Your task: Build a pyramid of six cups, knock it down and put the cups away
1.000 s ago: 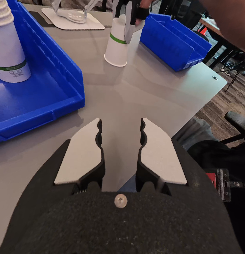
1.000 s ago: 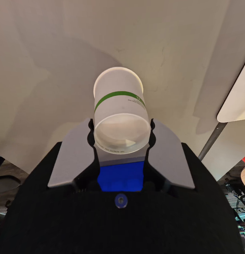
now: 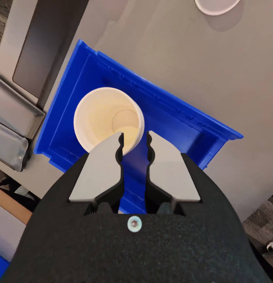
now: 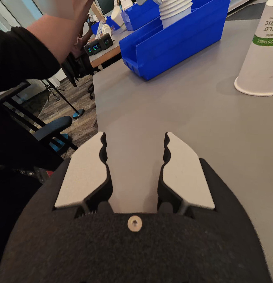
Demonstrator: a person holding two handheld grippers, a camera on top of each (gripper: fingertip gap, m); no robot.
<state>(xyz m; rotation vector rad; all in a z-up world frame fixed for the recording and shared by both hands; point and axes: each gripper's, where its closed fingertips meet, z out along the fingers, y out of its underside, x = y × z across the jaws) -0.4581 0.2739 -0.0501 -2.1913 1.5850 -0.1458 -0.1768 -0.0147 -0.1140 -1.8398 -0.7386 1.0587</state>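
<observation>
**First cup stands as left tongs swing to the stack**

The right tongs, which a second ago gripped an upside-down white cup with a green band, now hang spread wide and empty over the grey tabletop. That cup stands alone, mouth down, ahead and to their right — well clear of the fingers. By the look of it, the first base cup of the pyramid has been placed and let go.

The left tongs have turned from idling low over the tabletop edge to pointing straight down into the blue bin, where the nested stack of cups stands mouth up. Their jaws are parted by a moderate gap and hold nothing; the left fingertip overlaps the stack's near rim in this view, though whether it touches cannot be told.

In the right wrist view the same blue bin and its ribbed stack sit at the far side — a sleeved arm reaches that way.

Five cups appear to remain to be set; the build has barely begun.
</observation>
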